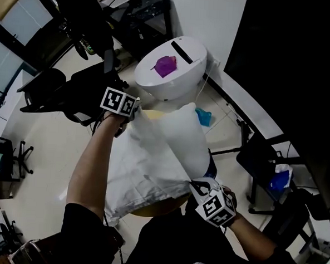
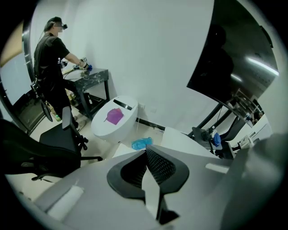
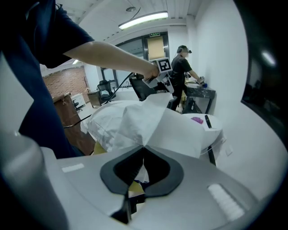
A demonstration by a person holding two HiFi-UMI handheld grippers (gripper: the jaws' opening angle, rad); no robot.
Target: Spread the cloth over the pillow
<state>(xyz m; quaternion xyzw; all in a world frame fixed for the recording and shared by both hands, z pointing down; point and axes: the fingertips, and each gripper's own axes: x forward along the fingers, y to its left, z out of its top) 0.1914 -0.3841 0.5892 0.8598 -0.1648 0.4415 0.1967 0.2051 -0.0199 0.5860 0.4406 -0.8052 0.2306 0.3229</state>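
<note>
The right tongs [image 1: 196,184], nearest in the head view, are clamped on one edge of the thin, smooth white cloth [image 1: 186,144]. The left tongs [image 1: 131,116] pinch its far edge. The cloth runs as a raised ridge between them, above what looks to be the crinkled white pillow [image 1: 131,179] on a yellow-topped counter [image 1: 154,209].

In the left gripper view the pads meet on a narrow strip of cloth.

In the right gripper view the jaws are closed on a gathered fold, and the sheet fans away towards the other hand.

I judge the main risk to be that much of the cloth hangs to one side, so lowering it now could leave the pillow half bare. A hard pull might slip a thin pinch or drag the pillow off the counter.
</note>
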